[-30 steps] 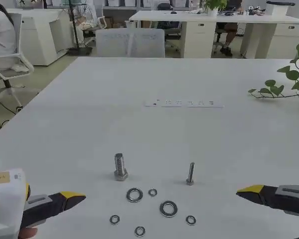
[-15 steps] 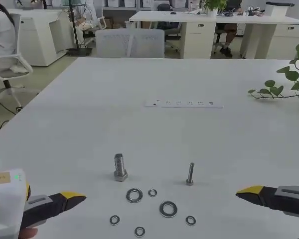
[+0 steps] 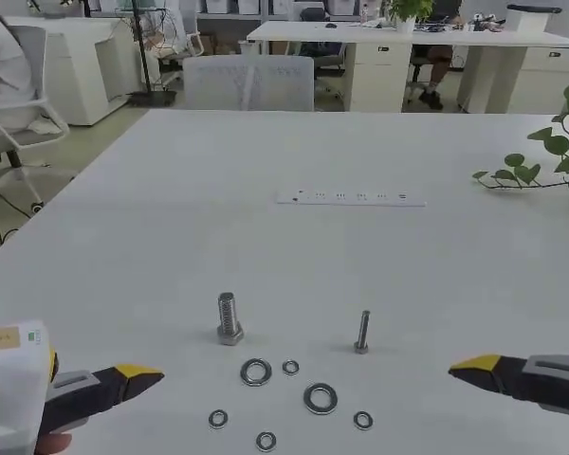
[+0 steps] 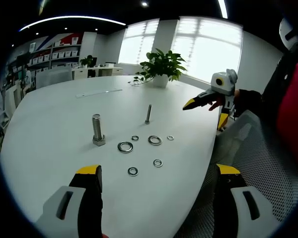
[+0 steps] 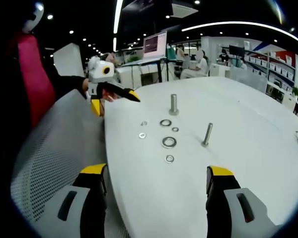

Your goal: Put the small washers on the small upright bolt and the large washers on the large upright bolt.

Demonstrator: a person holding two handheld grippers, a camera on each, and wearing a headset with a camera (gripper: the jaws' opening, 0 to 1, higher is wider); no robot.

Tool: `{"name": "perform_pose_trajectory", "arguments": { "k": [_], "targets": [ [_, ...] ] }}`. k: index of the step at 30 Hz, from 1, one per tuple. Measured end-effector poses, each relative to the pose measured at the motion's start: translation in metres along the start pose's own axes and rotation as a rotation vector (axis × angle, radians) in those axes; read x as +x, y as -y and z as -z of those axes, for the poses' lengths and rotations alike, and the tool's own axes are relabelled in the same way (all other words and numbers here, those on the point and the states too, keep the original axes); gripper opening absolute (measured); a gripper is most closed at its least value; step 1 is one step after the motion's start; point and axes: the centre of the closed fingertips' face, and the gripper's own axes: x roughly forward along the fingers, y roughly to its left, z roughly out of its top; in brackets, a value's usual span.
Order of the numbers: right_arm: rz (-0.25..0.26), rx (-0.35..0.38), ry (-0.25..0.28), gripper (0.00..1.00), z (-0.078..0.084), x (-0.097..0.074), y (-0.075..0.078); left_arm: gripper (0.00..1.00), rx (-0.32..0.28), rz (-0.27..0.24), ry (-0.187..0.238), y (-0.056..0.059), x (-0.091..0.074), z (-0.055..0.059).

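The white surface (image 3: pixel 360 152) carries one set of hardware near its front edge: two bolts and six washers.

Two tools hang over that edge, one on each side of the hardware. The left tool (image 3: pixel 137 376) points in from the left and the right tool (image 3: pixel 474 364) from the right. Both are well apart from the washers. In the left gripper view the left tool (image 4: pixel 158 170) has its jaws wide apart and holds nothing. The right gripper view shows the right tool (image 5: pixel 156 171) the same way, wide and empty.

The large bolt (image 3: pixel 229 318) stands upright on its head, to the left in the head view. The small bolt (image 3: pixel 362 332), the thinner one, stands upright to its right, well apart from it.

In front of the bolts lie two large washers (image 3: pixel 256 372), the second (image 3: pixel 321 397) nearer the small bolt. Four small washers (image 3: pixel 290 367) lie scattered around them: one between the large pair, and three along the front at left (image 3: pixel 218 418), middle (image 3: pixel 266 440) and right (image 3: pixel 363 419). All six lie flat on the surface, none touching another or a bolt.
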Motion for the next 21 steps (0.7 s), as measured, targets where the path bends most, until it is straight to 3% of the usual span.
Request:
{"name": "perform_pose_trajectory", "arguments": {
  "k": [21],
  "targets": [
    [-0.006, -0.004, -0.012, 0.83, 0.0011, -0.0007, -0.0009, 0.93, 0.005, 0.0, 0.001, 0.0005, 0.0002, -0.0007]
  ]
}}
